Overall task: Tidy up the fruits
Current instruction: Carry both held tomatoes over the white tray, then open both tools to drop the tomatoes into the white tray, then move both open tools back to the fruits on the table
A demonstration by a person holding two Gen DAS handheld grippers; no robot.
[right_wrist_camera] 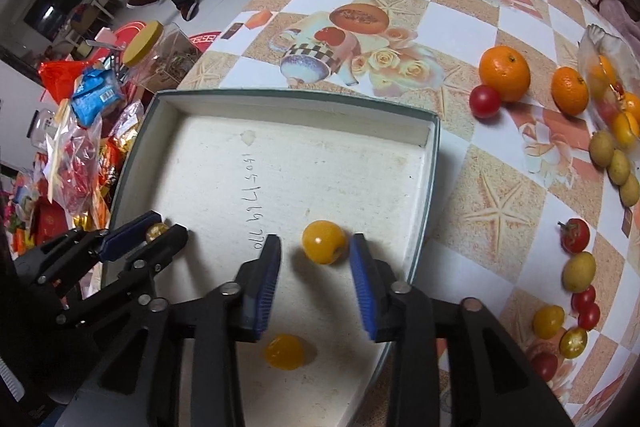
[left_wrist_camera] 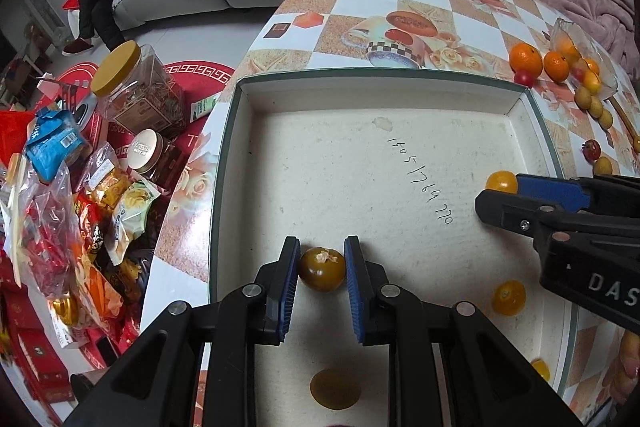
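A: Where's the fruit?
B: In the shallow white cardboard tray (right_wrist_camera: 420, 135): left gripper (left_wrist_camera: 322, 269) brackets a brownish-green tomato (left_wrist_camera: 322, 269), right gripper (right_wrist_camera: 316, 247) gapes around a yellow one (right_wrist_camera: 324, 241).
A: Next?
B: Likely withdraw for more.

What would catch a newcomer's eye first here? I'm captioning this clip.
Two grippers work inside a shallow white tray: the left gripper brackets a brownish tomato, the right gripper a yellow tomato. Beyond the tray's right edge, oranges and small fruits dot the patterned tablecloth.
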